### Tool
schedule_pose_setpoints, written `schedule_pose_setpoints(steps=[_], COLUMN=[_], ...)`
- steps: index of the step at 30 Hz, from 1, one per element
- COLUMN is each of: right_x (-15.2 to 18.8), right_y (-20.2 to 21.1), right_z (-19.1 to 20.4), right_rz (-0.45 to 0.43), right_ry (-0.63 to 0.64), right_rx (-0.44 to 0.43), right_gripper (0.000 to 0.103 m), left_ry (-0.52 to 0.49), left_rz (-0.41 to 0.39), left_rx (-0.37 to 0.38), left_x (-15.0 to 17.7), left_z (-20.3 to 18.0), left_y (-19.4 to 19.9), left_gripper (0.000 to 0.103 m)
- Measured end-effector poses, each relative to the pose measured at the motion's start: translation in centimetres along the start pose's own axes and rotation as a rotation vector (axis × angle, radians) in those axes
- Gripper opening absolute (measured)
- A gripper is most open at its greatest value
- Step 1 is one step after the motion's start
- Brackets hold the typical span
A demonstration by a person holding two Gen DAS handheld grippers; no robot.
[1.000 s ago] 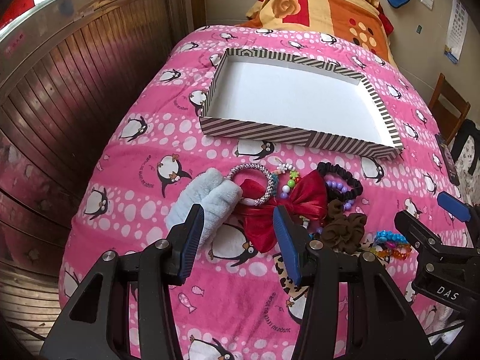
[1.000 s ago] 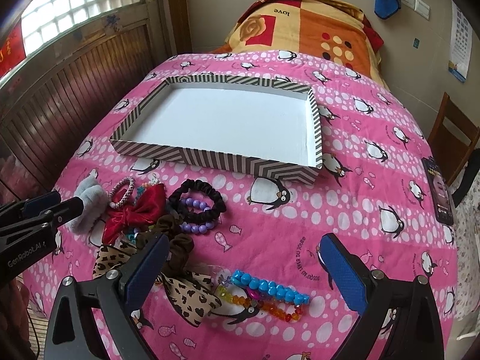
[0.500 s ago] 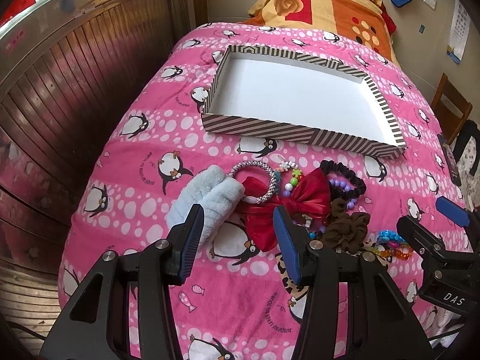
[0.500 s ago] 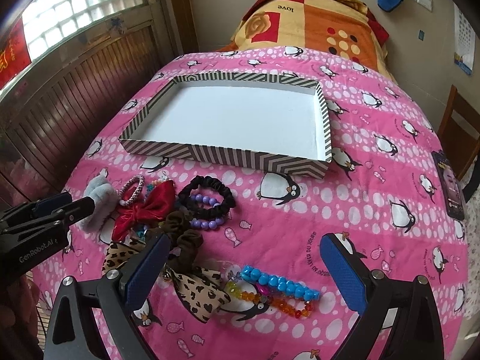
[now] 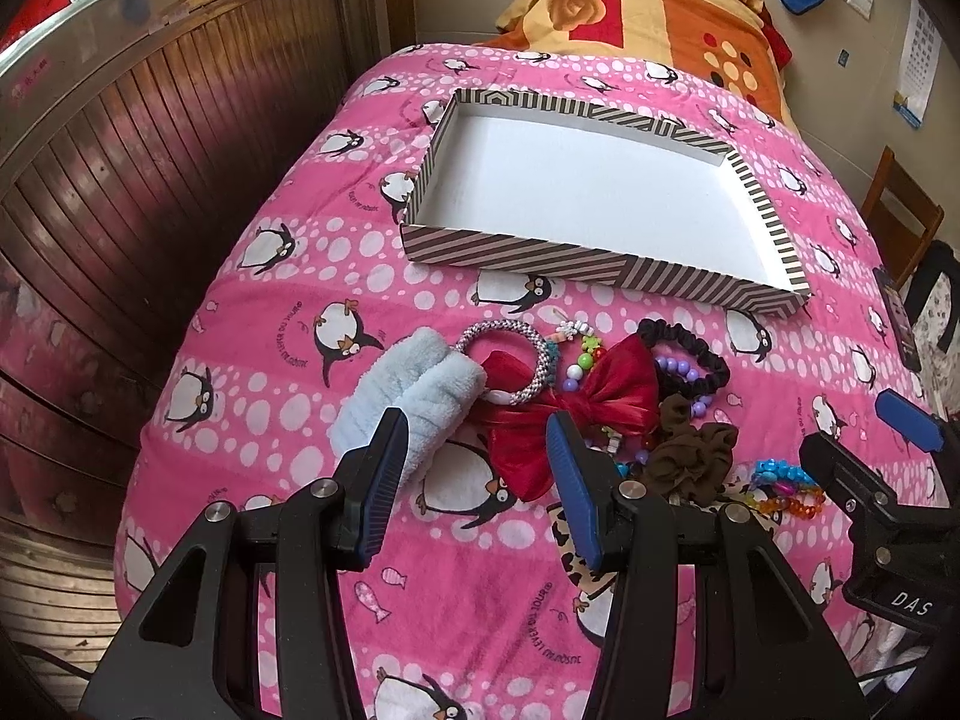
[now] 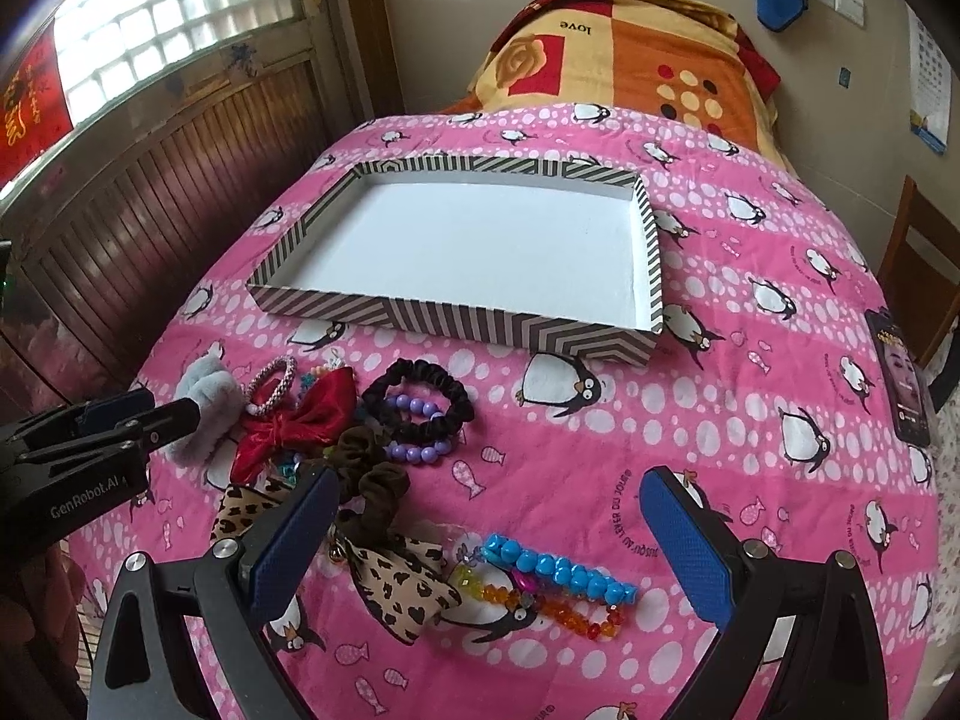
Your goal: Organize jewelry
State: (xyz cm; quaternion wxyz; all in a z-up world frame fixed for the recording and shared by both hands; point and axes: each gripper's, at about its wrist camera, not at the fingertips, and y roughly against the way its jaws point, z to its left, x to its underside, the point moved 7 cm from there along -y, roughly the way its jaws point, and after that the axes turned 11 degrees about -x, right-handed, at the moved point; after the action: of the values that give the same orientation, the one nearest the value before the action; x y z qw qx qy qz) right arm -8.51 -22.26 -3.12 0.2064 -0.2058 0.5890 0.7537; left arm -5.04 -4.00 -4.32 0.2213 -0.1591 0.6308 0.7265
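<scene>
Box (image 6: 456,315) is empty, nothing picked yet.
Both tongs, left (image 5: 474,468) & right (image 6: 480,540), spread wide, holding nothing; next, pinch the blue beads (image 6: 558,567).

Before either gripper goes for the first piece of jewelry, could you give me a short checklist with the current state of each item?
1. Striped box empty and open on top: ok.
2. Left gripper open, nothing between its fingers: ok.
3. Right gripper open and holding nothing: ok.
4. Blue bead bracelet lies apart from the main pile, touching only the orange bead strand: ok for an easy first pick.
5. Red bow free of its neighbours: not ok, it overlaps the silver braided ring.
6. Brown scrunchie tangled with the leopard bow: cannot tell.
</scene>
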Motion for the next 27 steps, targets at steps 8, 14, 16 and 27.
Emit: schedule_pose_setpoints(steps=[8, 14, 16, 27], right_x=[0.08, 0.02, 0.03, 0.25], right_y=[0.12, 0.26, 0.25, -0.08], right_z=[0.35, 0.65, 0.62, 0.21], right_rz=[0.009, 0.000, 0.002, 0.028], right_ry=[0.030, 0.049, 0.042, 0.021], right_rx=[0.010, 0.002, -0.005, -0.001], right_gripper=[0.100, 0.100, 0.100, 0.100], left_ry=[0.008, 0.013, 0.013, 0.014], left_rz=[0.010, 0.013, 0.013, 0.015], left_rx=[0.002, 0.002, 0.002, 0.005], left_x=[0.23, 0.21, 0.23, 0.27], left_z=[-0.15, 0.06, 0.09, 0.12], left_y=[0.15, 0.10, 0.09, 0.05], left_gripper=[0.048, 0.048, 0.048, 0.048])
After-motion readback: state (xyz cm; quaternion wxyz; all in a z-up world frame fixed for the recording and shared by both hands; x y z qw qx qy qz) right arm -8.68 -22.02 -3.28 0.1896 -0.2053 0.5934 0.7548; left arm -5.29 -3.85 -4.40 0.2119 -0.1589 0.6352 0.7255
